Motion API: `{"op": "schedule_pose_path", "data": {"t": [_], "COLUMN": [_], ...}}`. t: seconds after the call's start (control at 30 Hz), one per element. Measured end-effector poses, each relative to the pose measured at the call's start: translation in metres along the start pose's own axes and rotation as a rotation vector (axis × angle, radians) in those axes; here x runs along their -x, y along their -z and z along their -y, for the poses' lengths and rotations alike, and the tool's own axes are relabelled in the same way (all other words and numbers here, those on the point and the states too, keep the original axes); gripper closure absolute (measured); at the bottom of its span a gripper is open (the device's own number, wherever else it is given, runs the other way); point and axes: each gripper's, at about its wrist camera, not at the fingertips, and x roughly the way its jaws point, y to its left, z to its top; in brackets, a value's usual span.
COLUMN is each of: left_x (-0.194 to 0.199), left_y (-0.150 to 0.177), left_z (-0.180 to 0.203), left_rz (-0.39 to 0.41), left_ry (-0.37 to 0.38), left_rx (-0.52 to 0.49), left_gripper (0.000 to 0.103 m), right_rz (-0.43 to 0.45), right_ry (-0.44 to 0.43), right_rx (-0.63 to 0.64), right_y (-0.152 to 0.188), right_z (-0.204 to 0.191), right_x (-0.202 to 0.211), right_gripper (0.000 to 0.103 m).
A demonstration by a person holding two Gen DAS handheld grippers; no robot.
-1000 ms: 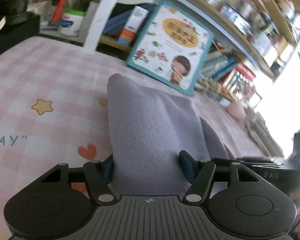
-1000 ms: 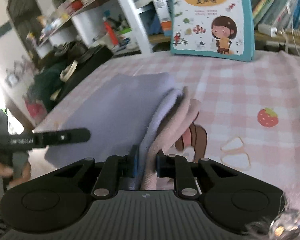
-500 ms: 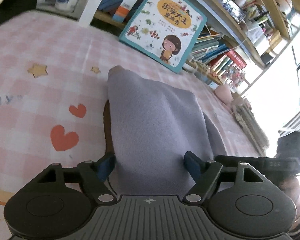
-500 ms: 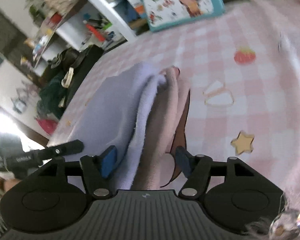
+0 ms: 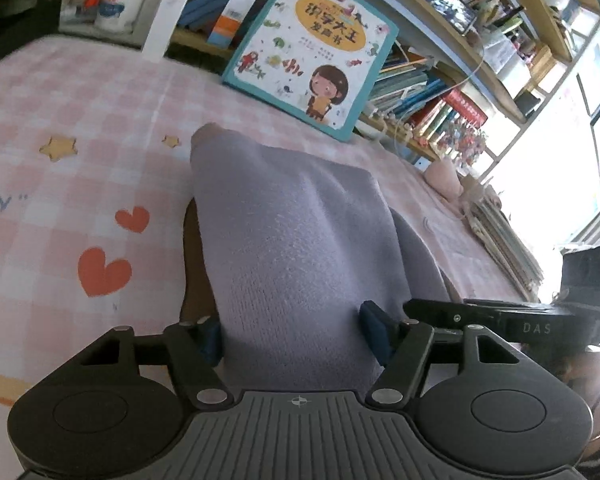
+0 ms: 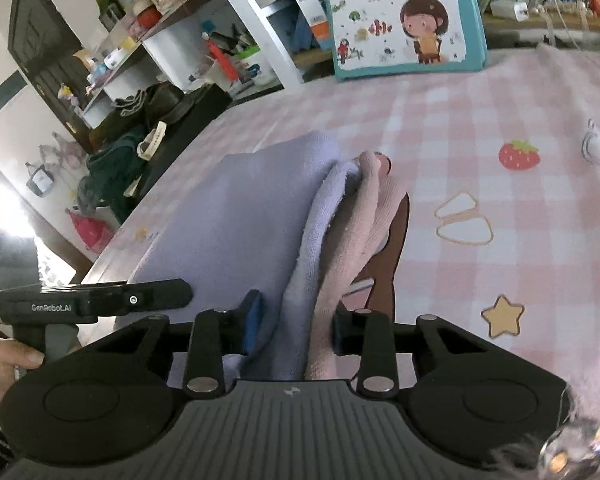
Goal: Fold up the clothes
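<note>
Lilac soft knitted cloth (image 5: pixel 300 248) lies folded in a thick bundle on the pink checked bed sheet with hearts and stars (image 5: pixel 60 184). A pale pink fuzzy layer (image 6: pixel 352 240) peeks out along its right edge.

A second ago the right gripper (image 6: pixel 296 322) was pinched tight on that edge. Now its fingers stand apart with the edge loose between them, so it has let go. The left gripper (image 5: pixel 290 330) has its fingers wide apart too, one on each side of the near end, not squeezing. It was open like that a second ago as well, and the bundle has kept its shape.

I think this fold is set down and holds by itself. It looks neat enough, but I cannot tell if more folds are wanted.

Behind the bundle, a big picture book with a teal border and a cartoon girl (image 5: pixel 312 48) leans on the bookshelf.
</note>
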Motion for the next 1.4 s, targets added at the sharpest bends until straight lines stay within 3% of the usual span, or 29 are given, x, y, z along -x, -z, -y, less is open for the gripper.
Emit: {"op": "schedule_pose_path", "data": {"t": [0.07, 0.33, 0.57, 1.0, 1.4], "left_x": [0.000, -0.005, 0.001, 0.008, -0.017], "left_y": [0.000, 0.000, 0.004, -0.013, -0.062], "left_z": [-0.004, -0.011, 0.004, 0.022, 0.009], "left_rz": [-0.005, -0.003, 0.039, 0.068, 0.090], "left_ry": [0.011, 0.046, 0.016, 0.015, -0.003], "left_rx": [0.017, 0.032, -0.030, -0.094, -0.072], "left_gripper": [0.032, 0.031, 0.040, 0.040, 0.039], "right_rz": [-0.020, -0.038, 0.014, 0.085, 0.105], "right_ry": [-0.013, -0.066, -0.047, -0.027, -0.009], "right_rx": [-0.038, -0.135, -0.008, 0.049, 0.054], "right_y": [0.001, 0.005, 0.007, 0.001, -0.050], "right_z": [0.006, 0.024, 0.006, -0.002, 0.008], "right_x": [0.000, -0.006, 0.001, 0.018, -0.011], "right_gripper": [0.064, 0.058, 0.074, 0.075, 0.075]}}
